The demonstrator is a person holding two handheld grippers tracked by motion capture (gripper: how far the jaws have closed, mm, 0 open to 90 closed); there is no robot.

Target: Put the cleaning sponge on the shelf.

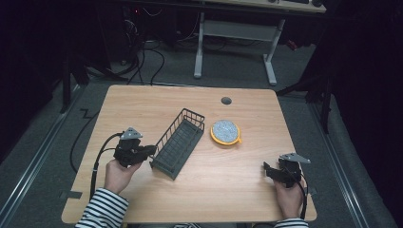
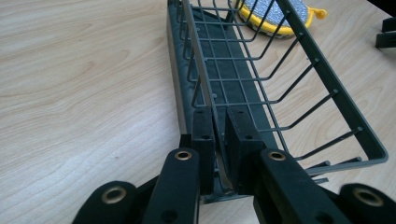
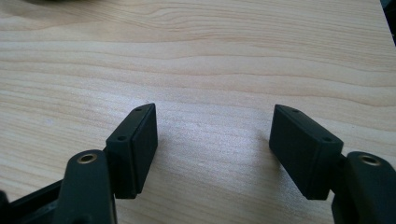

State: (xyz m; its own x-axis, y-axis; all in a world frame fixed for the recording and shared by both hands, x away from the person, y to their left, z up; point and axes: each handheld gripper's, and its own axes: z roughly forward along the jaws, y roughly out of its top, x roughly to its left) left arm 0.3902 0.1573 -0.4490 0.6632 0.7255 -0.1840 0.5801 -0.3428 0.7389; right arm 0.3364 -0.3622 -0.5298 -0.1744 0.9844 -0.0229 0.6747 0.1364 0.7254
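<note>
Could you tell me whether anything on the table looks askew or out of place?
The dark wire basket sits diagonally on the wooden table, one end wall clamped by the left gripper. The round yellow-rimmed grey scouring pad lies flat beside it.

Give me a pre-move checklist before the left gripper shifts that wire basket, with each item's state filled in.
1. Left gripper shut on the wire basket near-end wall: ok.
2. Grip depth on the wire: cannot tell, jaws hide the contact.
3. Basket empty: ok.
4. Round yellow-rimmed scouring pad apart from basket: ok, a gap shows in the high view.
5. Right gripper open, holding nothing, away from basket: ok.
6. Bare table beyond the basket: ok.
</note>
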